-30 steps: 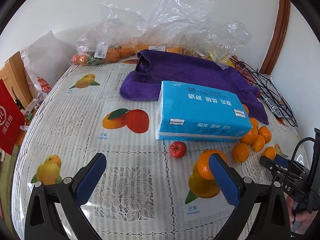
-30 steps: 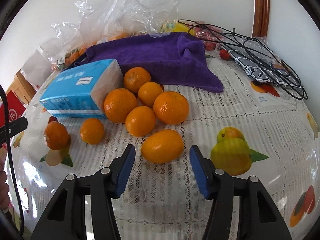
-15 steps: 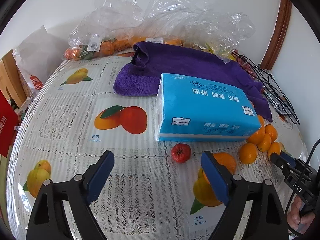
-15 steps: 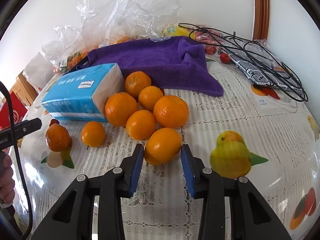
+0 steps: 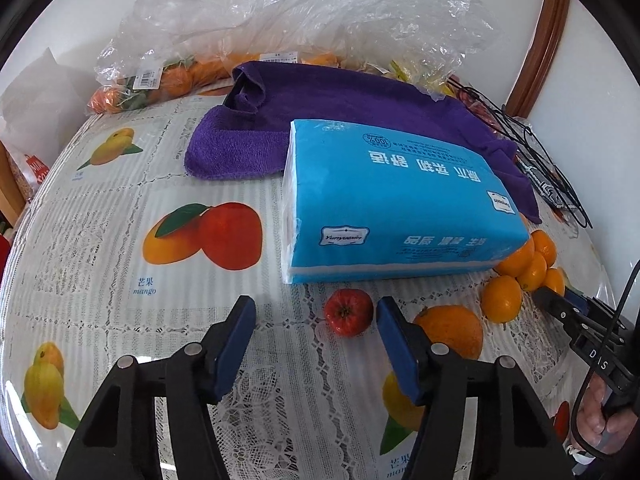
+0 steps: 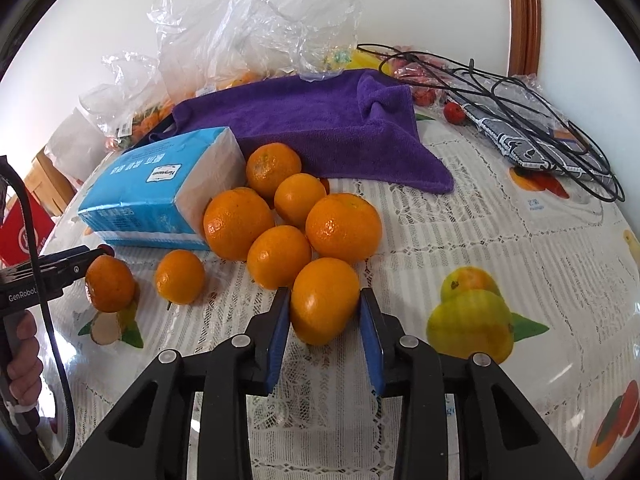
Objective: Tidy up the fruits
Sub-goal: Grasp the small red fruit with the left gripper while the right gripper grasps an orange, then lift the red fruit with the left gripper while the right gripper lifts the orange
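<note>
My right gripper [image 6: 325, 302] is shut on an orange [image 6: 325, 300] at the near edge of a cluster of several oranges [image 6: 280, 220] beside a blue tissue pack [image 6: 160, 192]. Two more oranges [image 6: 180, 277] lie apart to the left. My left gripper [image 5: 312, 312] is open, its jaws wide, just short of a small red fruit [image 5: 348, 312] lying in front of the tissue pack [image 5: 400, 208]. An orange [image 5: 450, 332] sits right behind its right finger. The other hand's gripper shows at the right edge of the left wrist view [image 5: 560, 304].
A purple towel [image 5: 340, 120] lies behind the tissue pack. Clear plastic bags with oranges [image 5: 180, 76] stand along the wall. Black cables and a patterned pouch [image 6: 520, 136] lie at the back right, with small red fruits [image 6: 454, 112] near them. The tablecloth carries printed fruit pictures.
My right gripper has closed on the nearest orange. My left gripper has moved forward toward the small red fruit and narrowed somewhat, staying open.
</note>
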Available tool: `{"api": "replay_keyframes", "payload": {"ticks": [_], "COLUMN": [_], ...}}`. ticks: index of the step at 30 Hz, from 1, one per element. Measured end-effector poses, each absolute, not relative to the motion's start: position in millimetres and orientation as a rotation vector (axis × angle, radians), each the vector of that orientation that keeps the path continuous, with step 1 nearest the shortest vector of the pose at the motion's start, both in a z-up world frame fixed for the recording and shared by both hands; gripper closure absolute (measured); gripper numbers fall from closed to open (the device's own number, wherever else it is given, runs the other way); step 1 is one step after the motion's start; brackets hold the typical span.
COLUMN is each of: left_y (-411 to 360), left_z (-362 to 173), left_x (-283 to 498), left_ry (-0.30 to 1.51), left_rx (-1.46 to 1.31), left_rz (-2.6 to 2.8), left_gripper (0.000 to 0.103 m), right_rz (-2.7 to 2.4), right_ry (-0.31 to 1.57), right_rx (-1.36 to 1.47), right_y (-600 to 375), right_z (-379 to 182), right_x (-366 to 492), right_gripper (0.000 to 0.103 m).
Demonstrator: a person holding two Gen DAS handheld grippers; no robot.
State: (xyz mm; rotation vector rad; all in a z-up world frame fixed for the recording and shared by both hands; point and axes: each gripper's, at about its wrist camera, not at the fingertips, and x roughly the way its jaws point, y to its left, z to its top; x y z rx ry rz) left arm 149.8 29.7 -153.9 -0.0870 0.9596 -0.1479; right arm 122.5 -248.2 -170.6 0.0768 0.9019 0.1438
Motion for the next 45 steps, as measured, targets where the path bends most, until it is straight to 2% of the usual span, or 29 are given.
{"api": "replay_keyframes", "payload": {"ticks": [2,4,8,38,42,45], "left_y": [30,29,25,45,40,35], "left_z": [-154,-155,-156,-144,-154,-154], "left_x": [150,150,149,120,118,113], "left_ry": [0.949,0.949,0.953,0.95,0.991,0.964], "left_rx": [-0.088,-0.084,-0.053,-0.149,-0.158,-0.132], "left_rz": [-0.148,-0.166,-0.161,-0.151,-0.183,-0.17], "left_gripper": [0.052,0.065,0.079,0.079,0.07,0.069], "right_rz": [0.144,0.146,0.147,0.185,0.191,0.193], "right_ry": [0.899,0.899,0.903,0.863,0.876,0.87], "right_rx": [0.071,0.07,0.084,0.074,0.073,0.068], "right_y": [-247,-247,-250,-237,-234,-234], "right_z": [-171,-171,-170,-147,-150,-150], "right_x": [123,123,121,99,98,94], "right_gripper": [0.07,0.07,0.07,0.071,0.071,0.071]}}
